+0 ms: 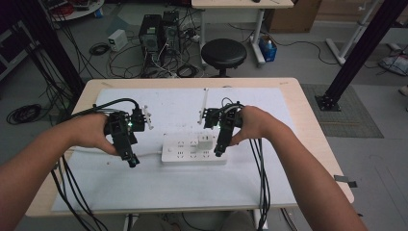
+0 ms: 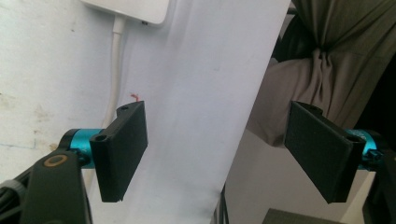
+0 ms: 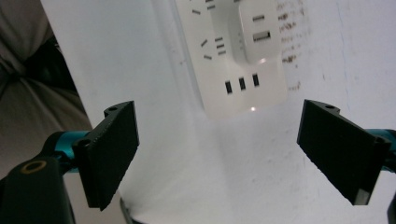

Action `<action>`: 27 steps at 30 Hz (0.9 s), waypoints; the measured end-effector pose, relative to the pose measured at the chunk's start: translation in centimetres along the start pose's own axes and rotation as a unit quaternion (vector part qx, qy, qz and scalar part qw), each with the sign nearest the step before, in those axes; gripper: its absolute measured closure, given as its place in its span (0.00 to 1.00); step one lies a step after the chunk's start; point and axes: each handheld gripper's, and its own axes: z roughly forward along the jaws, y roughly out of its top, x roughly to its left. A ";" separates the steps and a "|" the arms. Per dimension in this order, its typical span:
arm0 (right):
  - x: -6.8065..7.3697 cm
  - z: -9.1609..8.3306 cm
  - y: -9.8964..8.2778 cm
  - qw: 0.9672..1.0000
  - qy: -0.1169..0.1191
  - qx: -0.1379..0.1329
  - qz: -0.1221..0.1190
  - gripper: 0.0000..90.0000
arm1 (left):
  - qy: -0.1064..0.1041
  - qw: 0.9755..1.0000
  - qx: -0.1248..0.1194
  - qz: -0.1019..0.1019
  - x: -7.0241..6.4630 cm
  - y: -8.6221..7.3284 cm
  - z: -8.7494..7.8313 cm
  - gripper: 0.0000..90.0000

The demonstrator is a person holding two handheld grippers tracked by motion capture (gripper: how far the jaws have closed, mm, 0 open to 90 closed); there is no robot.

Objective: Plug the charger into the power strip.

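While a white power strip (image 1: 194, 150) with a white charger (image 1: 205, 142) plugged in lies mid-table on the white sheet (image 1: 183, 187), the left gripper (image 1: 131, 160) and right gripper (image 1: 219, 153) flank its ends, jaws spread wide and empty, seemingly poised to approach it.

A white rectangular plastic power strip (image 1: 193, 150) lies on a white paper sheet (image 1: 173, 185) over the pale wooden bench (image 1: 315, 139). A white cube-shaped adapter (image 1: 205, 143) sits on the strip, whose dark slots (image 3: 241, 83) show in rows. The left gripper (image 2: 215, 154) and the right gripper (image 3: 217, 154) have matte black jaws on bright turquoise metal collars (image 2: 81, 140). The white sheet carries a small red mark (image 2: 136, 97).
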 end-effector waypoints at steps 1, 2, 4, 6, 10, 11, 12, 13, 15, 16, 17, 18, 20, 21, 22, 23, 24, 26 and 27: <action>0.2 -0.4 -0.3 1.000 -0.002 0.003 0.007 0.14 | 0.000 1.000 0.000 0.002 -0.1 0.1 -0.1 0.24; 0.3 -0.7 -0.7 1.000 -0.004 -0.003 0.009 0.14 | -0.002 1.000 0.002 0.003 -0.2 0.2 -0.1 0.24; 0.6 -1.4 -1.3 1.000 -0.011 -0.006 0.016 0.14 | 0.001 1.000 0.006 0.007 -0.3 0.4 -0.2 0.24; 0.8 -2.1 -2.0 1.000 -0.014 -0.010 0.019 0.14 | 0.000 1.000 0.004 0.008 -0.4 0.6 -0.2 0.24; 1.3 -3.0 -3.2 0.999 -0.021 -0.005 0.036 0.14 | 0.000 1.000 0.007 0.009 -0.4 0.8 -0.3 0.24; 1.3 -3.1 -3.5 0.999 -0.024 -0.005 0.042 0.14 | 0.002 1.000 0.003 0.005 -0.5 0.8 -0.3 0.24; 1.4 -3.1 -3.9 0.999 -0.028 -0.004 0.044 0.14 | 0.001 1.000 0.006 0.008 -0.5 0.8 -0.4 0.24; 1.4 -3.2 -4.3 0.998 -0.030 0.001 0.046 0.14 | 0.001 1.000 0.007 0.008 -0.6 0.8 -0.4 0.24; 1.4 -3.5 -5.1 0.997 -0.029 -0.002 0.064 0.14 | 0.000 1.000 0.005 0.005 -0.7 0.8 -0.6 0.24; 1.4 -3.7 -5.4 0.997 -0.028 -0.001 0.065 0.14 | 0.001 1.000 0.006 0.005 -0.6 0.8 -0.7 0.24; 1.4 -3.8 -5.8 0.998 -0.027 -0.002 0.065 0.14 | 0.002 1.000 0.009 0.005 -0.6 0.9 -1.0 0.24; 1.5 -4.0 -6.0 0.997 -0.027 -0.002 0.069 0.14 | 0.002 1.000 0.004 0.002 -0.6 0.9 -1.1 0.24; 1.7 -4.1 -6.3 0.997 -0.029 0.004 0.072 0.14 | 0.001 1.000 0.005 0.002 -0.6 0.9 -1.6 0.24; 1.7 -4.1 -6.5 0.997 -0.031 0.003 0.070 0.14 | 0.002 1.000 0.004 0.000 -0.6 1.0 -1.8 0.24; 1.7 -4.1 -6.5 0.997 -0.032 0.006 0.073 0.14 | 0.000 1.000 0.003 0.000 -0.6 1.0 -2.0 0.24; 1.7 -4.1 -6.6 0.997 -0.032 0.007 0.072 0.14 | 0.001 1.000 -0.002 -0.001 -0.6 1.1 -2.2 0.24; 1.8 -4.1 -6.6 0.997 -0.033 0.008 0.073 0.14 | 0.001 1.000 -0.003 -0.001 -0.6 1.1 -2.3 0.24; 1.8 -4.0 -6.6 0.997 -0.034 0.009 0.072 0.14 | 0.001 1.000 -0.006 -0.002 -0.5 1.1 -2.3 0.24; 1.7 -4.0 -6.5 0.997 -0.034 0.012 0.072 0.14 | 0.000 1.000 -0.005 -0.003 -0.5 1.1 -2.3 0.24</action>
